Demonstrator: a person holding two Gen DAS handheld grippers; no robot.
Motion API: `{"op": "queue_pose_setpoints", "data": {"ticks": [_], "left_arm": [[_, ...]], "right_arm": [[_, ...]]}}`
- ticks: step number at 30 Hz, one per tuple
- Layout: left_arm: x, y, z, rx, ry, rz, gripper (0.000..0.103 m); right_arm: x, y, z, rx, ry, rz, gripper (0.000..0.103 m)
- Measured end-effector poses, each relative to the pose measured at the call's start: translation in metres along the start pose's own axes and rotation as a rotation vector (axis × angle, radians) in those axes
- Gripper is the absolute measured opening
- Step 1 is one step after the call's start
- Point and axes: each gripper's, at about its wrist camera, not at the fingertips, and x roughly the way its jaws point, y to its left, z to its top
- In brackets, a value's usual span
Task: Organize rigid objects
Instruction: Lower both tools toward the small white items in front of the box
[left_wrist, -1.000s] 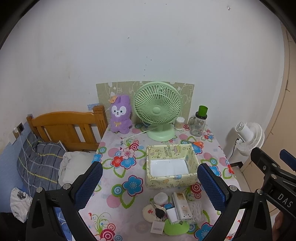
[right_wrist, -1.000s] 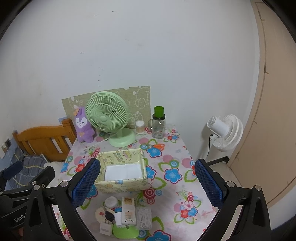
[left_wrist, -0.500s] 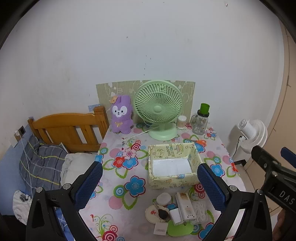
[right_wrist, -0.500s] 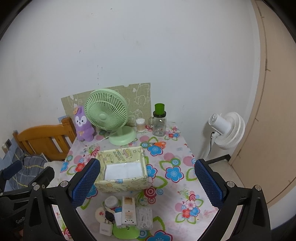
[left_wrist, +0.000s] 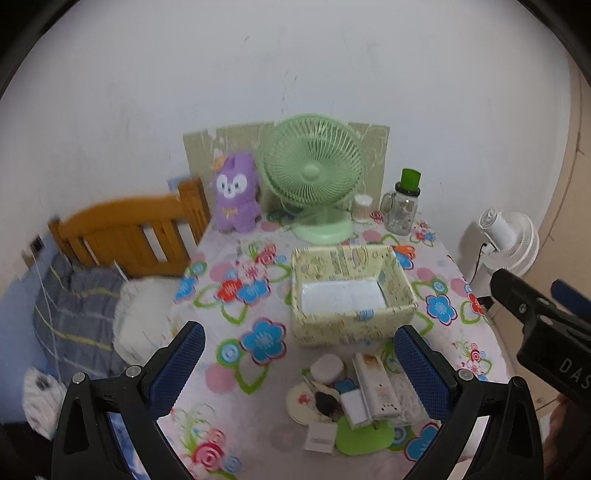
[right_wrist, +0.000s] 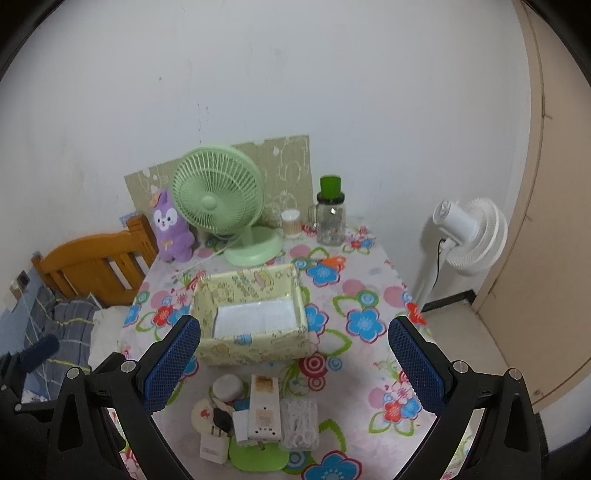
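Both grippers hung above the near edge of the table, each with its blue-padded fingers spread wide and nothing between them: the left gripper (left_wrist: 299, 354) and the right gripper (right_wrist: 293, 354).

Nearest, at the table's front edge, lay a tight cluster of small rigid objects. A flat lime-green piece (right_wrist: 258, 457) lay at the front, with a small white charger plug (right_wrist: 214, 448) just beside it. A long white remote control (right_wrist: 263, 408) lay lengthwise, flanked by a clear knobbly plastic case (right_wrist: 299, 422) on one side and a cream round disc (right_wrist: 205, 412) with a small black thing on it on the other. A squat white round jar (right_wrist: 227, 386) stood behind the disc.

Just beyond the cluster sat an open rectangular storage box (right_wrist: 255, 345), pale yellow with cartoon prints, soft-sided, its white floor bare.

The table (right_wrist: 365, 354) wore a glossy cloth printed with large blue, red and pink flowers. Along its far edge stood a purple plush bunny (right_wrist: 171, 229), a mint-green desk fan (right_wrist: 221, 203) on a round base, a small jar of cotton swabs (right_wrist: 291, 223) and a clear glass mug-jar with a green lid (right_wrist: 330, 216). A patterned olive board (right_wrist: 288, 166) leaned against the white wall behind them.

Left of the table were a wooden bed headboard (left_wrist: 125, 229) and grey plaid bedding (left_wrist: 70, 306); right of it stood a white floor fan (right_wrist: 469, 232) by a beige door.
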Motion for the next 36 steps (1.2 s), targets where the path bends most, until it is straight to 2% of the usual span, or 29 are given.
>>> {"op": "queue_pose_setpoints", "data": {"ticks": [3,6,12,18,26,34,36], "left_arm": [[0.011,0.003,-0.014,-0.022,0.027,-0.015,0.103],[0.024,0.002,-0.029,-0.003,0.049,0.01,0.103],[0.048,0.005,-0.053,-0.006,0.062,0.013,0.103],[0.069,0.01,-0.07,-0.035,0.091,-0.023,0.103],[0.098,0.009,-0.091,-0.01,0.13,-0.021,0.103],[0.123,0.002,-0.116,0.013,0.2,-0.034,0.103],[0.128,0.001,-0.122,0.02,0.215,-0.038,0.102]], "right_arm": [[0.015,-0.004,-0.013,0.025,0.031,0.014,0.103],[0.029,-0.008,-0.026,0.038,0.053,0.021,0.103],[0.048,-0.003,-0.053,-0.015,0.072,0.015,0.103],[0.064,0.003,-0.073,-0.059,0.088,0.0,0.103],[0.095,0.005,-0.101,-0.065,0.151,-0.003,0.103],[0.12,0.006,-0.123,-0.069,0.205,-0.018,0.102],[0.124,0.006,-0.126,-0.072,0.213,-0.018,0.099]]}}
